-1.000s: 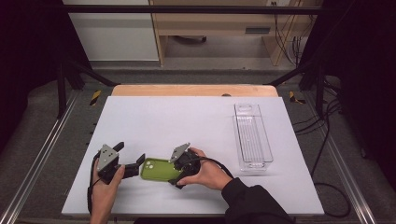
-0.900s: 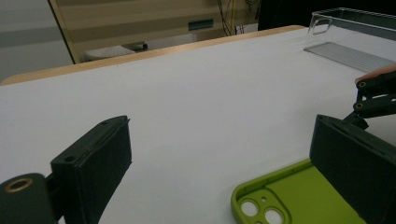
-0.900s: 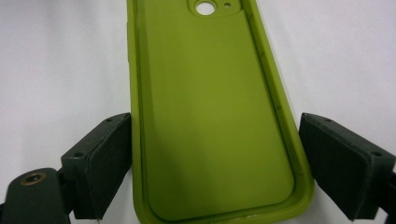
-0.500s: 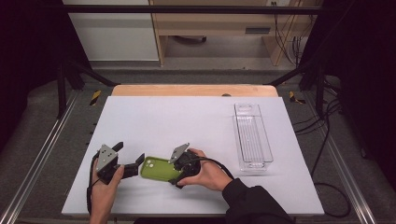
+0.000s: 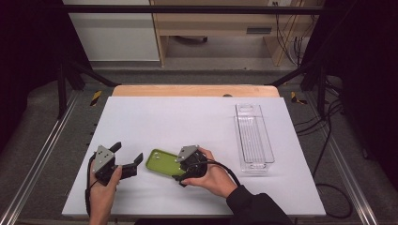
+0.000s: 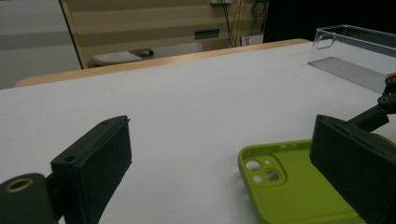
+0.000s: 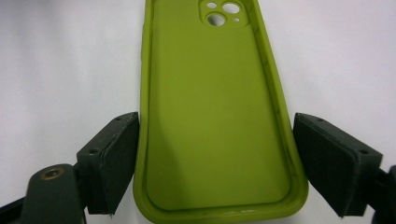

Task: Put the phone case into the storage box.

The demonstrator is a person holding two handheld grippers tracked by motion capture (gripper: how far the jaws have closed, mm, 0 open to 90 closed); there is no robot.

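A lime-green phone case lies inside-up on the white table, camera holes toward the left. My right gripper is open at the case's right end. In the right gripper view its jaws flank the two long sides of the case, the left one close against the edge, the right one a hair off; the gripper is wide. My left gripper is open just left of the case. In the left gripper view the case's camera end lies partly behind the right jaw.
A clear plastic tray lies lengthwise at the table's right side, also seen far right as the tray. The wooden table edge runs along the back. Dark metal frame rails border both sides.
Very little: both grippers stay open beside the case. The right hand has shifted slightly and the case's far end sits a touch farther away.
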